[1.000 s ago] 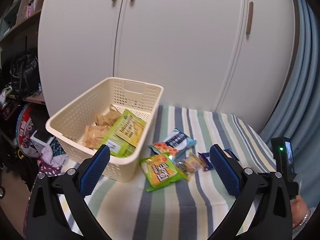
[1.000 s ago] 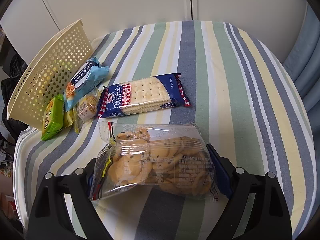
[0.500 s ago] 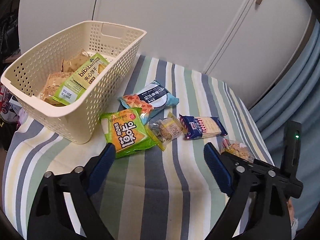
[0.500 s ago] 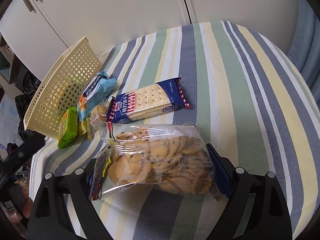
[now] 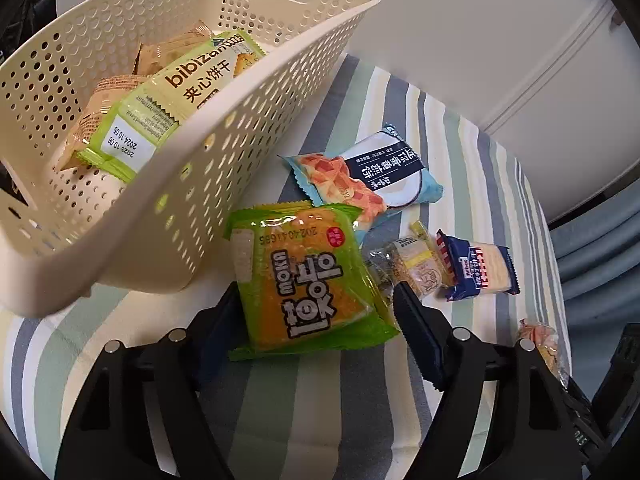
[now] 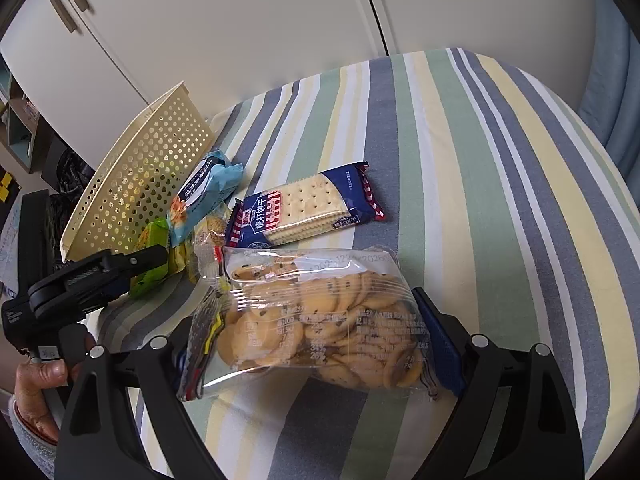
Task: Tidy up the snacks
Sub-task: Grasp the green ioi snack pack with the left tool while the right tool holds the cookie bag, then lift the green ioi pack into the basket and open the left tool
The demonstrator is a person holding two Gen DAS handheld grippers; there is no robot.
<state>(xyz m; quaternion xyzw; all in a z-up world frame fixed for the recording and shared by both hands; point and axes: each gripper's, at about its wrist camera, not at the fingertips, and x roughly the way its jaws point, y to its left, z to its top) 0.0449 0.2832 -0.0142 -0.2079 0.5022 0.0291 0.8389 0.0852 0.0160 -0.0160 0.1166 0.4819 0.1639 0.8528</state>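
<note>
A green-and-orange snack packet [image 5: 304, 280] lies flat on the striped cloth beside the cream perforated basket [image 5: 192, 136]. My left gripper [image 5: 316, 308] is open and low over the cloth, one finger at each side edge of this packet. The basket holds a light-green biscuit pack [image 5: 176, 100] and tan wrapped snacks. My right gripper [image 6: 312, 340] is shut on a clear bag of chocolate-chip cookies [image 6: 320, 312], held just above the cloth. In the right wrist view the left gripper [image 6: 100, 276] reaches toward the basket [image 6: 140, 184].
Three more snacks lie on the cloth: a blue packet [image 5: 376, 176], a small clear-wrapped cake [image 5: 416, 268] and a navy cracker pack [image 5: 480, 268]. White cupboard doors [image 6: 240, 20] stand behind the table. A hand [image 6: 36, 376] grips the left handle. A blue curtain hangs on the right.
My left gripper has dropped forward and down from high above the table until its fingers flank the green-and-orange packet. The right gripper keeps its grip on the cookie bag, almost in place.
</note>
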